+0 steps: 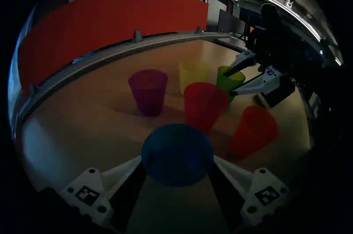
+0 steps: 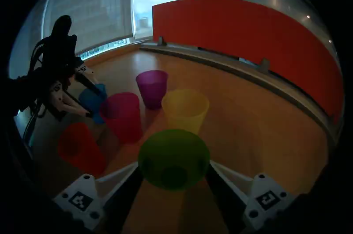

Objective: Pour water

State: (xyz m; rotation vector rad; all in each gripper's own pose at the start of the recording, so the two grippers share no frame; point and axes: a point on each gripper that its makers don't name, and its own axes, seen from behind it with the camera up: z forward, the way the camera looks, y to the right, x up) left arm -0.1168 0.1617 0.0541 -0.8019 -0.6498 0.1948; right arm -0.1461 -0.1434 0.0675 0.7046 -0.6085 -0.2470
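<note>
In the left gripper view my left claw (image 1: 178, 163) is clamped on the blue cup (image 1: 178, 148), one finger pressing on each side of it, and I look down into its mouth. It is too dark in there to tell whether it holds water. Beyond it on the table (image 1: 88, 115) stand a purple cup (image 1: 148, 92), a yellow cup (image 1: 193, 75), a magenta cup (image 1: 204, 106) and a red cup (image 1: 253, 130), all upright and close together. Farther off, my right claw (image 1: 229, 84) has its fingers on either side of the green cup (image 1: 236, 79). In the right gripper view that grip is plain: both fingers bear on the green cup, whose base shows through its open mouth, and I cannot make out any water there either. The yellow cup stands just behind it, and the blue cup sits in my left claw on the far side of the magenta one. I judge both grasps done; neither held cup is tipped and no stream shows — so bringing one rim over the other and pouring is all still ahead.
</note>
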